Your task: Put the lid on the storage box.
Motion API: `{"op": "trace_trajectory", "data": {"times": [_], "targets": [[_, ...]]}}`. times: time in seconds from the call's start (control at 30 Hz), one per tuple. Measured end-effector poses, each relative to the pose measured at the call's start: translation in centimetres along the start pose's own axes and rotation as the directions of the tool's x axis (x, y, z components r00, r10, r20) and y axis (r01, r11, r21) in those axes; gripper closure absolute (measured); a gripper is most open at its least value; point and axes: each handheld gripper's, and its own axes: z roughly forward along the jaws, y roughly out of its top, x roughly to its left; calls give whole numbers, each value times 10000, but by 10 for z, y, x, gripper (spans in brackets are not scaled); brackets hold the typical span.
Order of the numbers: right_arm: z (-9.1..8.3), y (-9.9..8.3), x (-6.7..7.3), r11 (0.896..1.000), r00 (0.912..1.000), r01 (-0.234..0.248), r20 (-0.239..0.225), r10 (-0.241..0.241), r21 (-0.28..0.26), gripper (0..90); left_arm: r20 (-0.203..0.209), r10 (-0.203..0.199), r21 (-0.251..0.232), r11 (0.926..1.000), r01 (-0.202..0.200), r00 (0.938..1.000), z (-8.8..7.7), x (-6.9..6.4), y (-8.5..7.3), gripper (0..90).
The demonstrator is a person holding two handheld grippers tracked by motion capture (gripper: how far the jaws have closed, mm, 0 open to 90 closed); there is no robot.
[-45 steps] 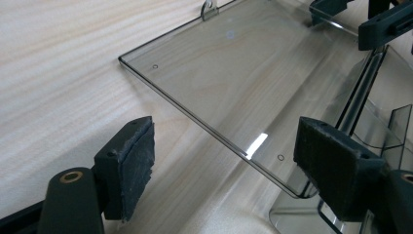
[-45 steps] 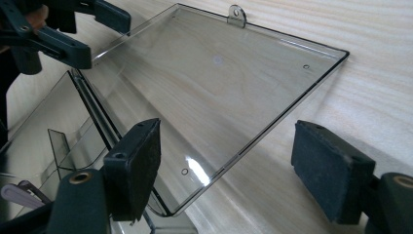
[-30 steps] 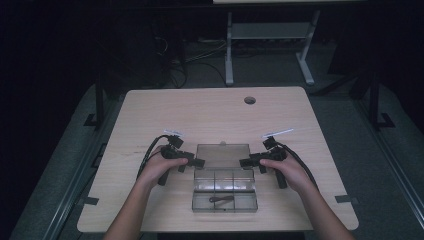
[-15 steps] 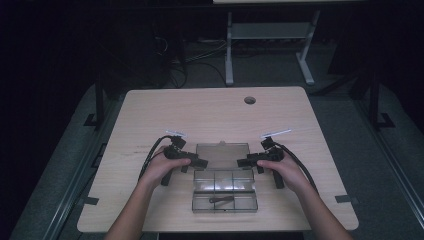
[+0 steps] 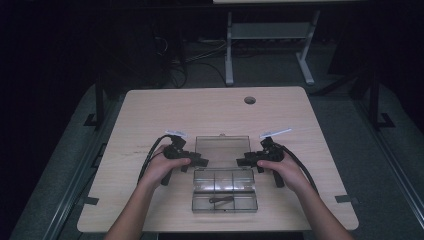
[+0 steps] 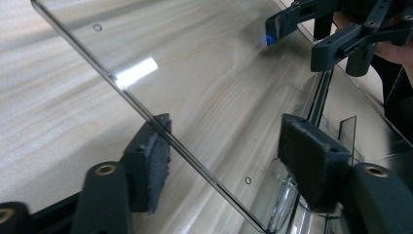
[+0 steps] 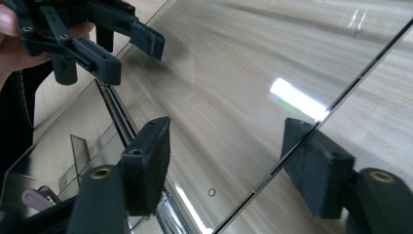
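A clear plastic compartment box [image 5: 225, 192] lies on the wooden table with its lid [image 5: 222, 147] swung back behind it. My left gripper [image 5: 200, 162] reaches in at the lid's left end near the hinge, and my right gripper [image 5: 243, 161] at its right end. In the left gripper view the lid [image 6: 204, 78] passes between the pads [image 6: 151, 151] of the left gripper [image 6: 229, 148], with a wide gap. The right gripper [image 7: 229, 156] straddles the lid [image 7: 253, 73] the same way. Both sets of jaws have just been closing and stand open around the lid. A small dark piece [image 5: 220, 200] lies in a front compartment.
The table [image 5: 210, 110] has a round cable hole [image 5: 249, 100] at the back. Cables trail from each gripper toward the person's forearms. Beyond the table stands a grey desk frame [image 5: 270, 40] on a dark floor.
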Motion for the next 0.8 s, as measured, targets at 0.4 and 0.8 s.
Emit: {"op": "trace_trajectory", "data": {"times": [0.4,0.8], "targets": [[-2,1,4,9989,9991,422,18,-422,-192,426,-93,312,-120,9994,-313,9995,-7,-4,1,494],[-6,1,6,9971,9977,678,109,-675,-354,472,-62,476,-289,9984,-478,9988,-13,-5,2,560]]}}
